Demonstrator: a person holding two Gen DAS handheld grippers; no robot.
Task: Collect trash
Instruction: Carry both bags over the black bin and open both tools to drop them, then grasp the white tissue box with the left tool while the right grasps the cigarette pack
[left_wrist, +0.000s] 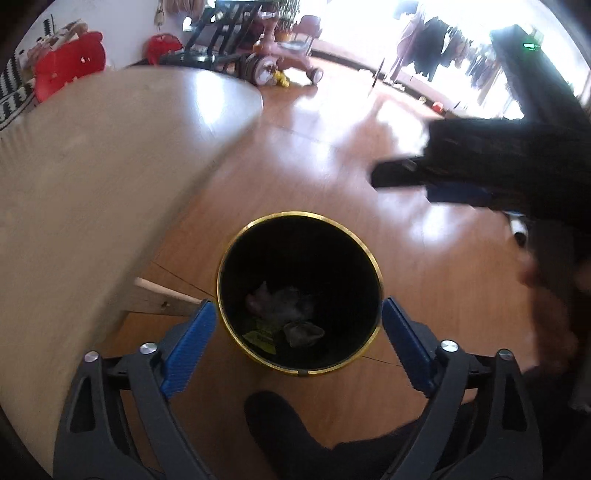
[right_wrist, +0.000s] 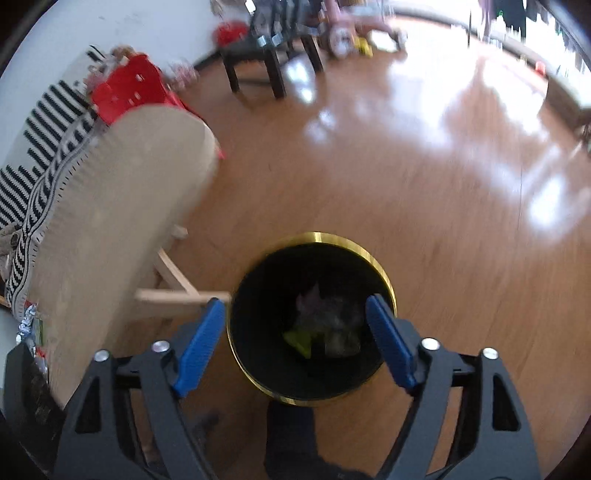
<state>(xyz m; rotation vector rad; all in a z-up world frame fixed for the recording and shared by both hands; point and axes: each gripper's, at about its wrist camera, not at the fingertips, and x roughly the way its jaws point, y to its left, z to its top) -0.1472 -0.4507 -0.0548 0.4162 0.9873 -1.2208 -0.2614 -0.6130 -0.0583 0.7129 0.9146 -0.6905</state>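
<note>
Blue-padded left tongs (left_wrist: 299, 314) gape empty, right tongs (right_wrist: 297, 314) likewise; black gold-rimmed round bin (left_wrist: 226, 258) directly below both, crumpled wrappers (left_wrist: 284, 314) inside; remaining foil litter (right_wrist: 27, 325) far left of right tongs, on beige surface (right_wrist: 110, 206).

Trash bin (left_wrist: 236, 258) on wooden floor (left_wrist: 424, 277)

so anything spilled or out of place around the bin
Nothing stands out. The black bin with a gold rim stands upright on the wood floor, the crumpled trash lies at its bottom, and no litter shows on the floor around it.
</note>
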